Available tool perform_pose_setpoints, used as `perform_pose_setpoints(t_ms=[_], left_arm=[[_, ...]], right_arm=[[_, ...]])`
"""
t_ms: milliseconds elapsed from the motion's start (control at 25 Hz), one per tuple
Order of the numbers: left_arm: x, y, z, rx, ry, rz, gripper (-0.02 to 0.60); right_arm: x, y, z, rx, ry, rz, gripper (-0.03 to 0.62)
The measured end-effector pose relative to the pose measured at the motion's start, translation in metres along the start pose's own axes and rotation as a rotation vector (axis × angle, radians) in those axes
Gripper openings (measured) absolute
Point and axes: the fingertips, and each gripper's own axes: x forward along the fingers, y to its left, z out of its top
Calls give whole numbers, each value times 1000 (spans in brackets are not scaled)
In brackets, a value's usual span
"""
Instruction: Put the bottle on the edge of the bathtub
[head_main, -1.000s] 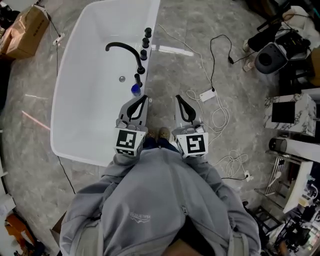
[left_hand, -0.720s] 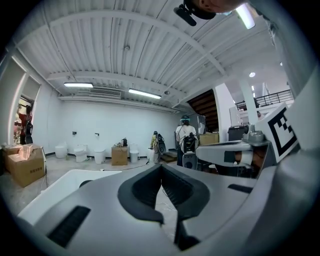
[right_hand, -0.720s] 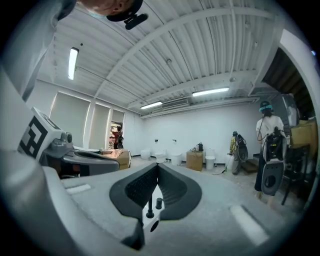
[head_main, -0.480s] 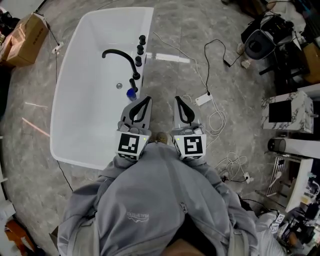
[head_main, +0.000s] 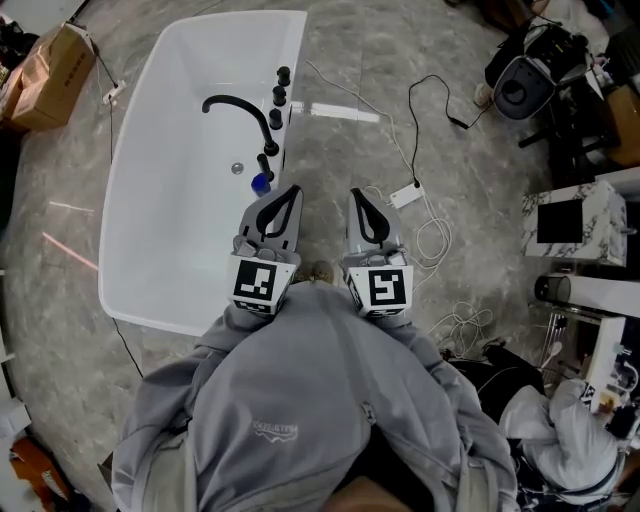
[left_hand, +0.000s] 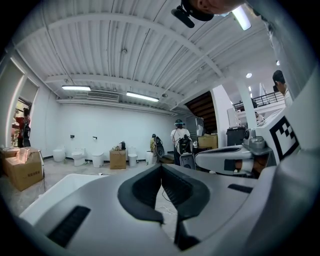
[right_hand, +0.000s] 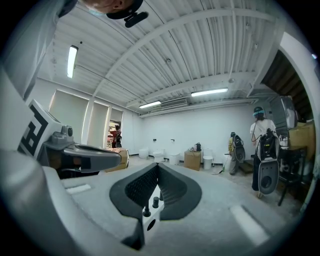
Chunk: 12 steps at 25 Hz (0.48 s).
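As the small blue-capped bottle (head_main: 262, 183) seems set on the white bathtub's (head_main: 296, 60) right edge, left tongs (head_main: 289, 191) and right tongs (head_main: 356, 194) are clenched empty; only checking its footing remains.

Grey marbled floor (head_main: 340, 150) here, white bathtub (head_main: 170, 230) standing at the left, cardboard box (head_main: 48, 65) far left, white adapter (head_main: 404, 196) and looping cables (head_main: 437, 240) lying right

Compared with 1 second ago, the left gripper (head_main: 293, 190) and the right gripper (head_main: 355, 193) stand a little higher above the floor, and the left one's tip is slightly further from the bottle (head_main: 261, 183). At the lower right a person in a white top (head_main: 560, 430) now shows
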Motion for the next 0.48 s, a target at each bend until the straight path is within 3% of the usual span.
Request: perform_pose_setpoints(t_ms=[480], left_arm=[[6,4,1,10,-4,-15,8]], right_arm=[[7,-3,-3,7,6,0,3]])
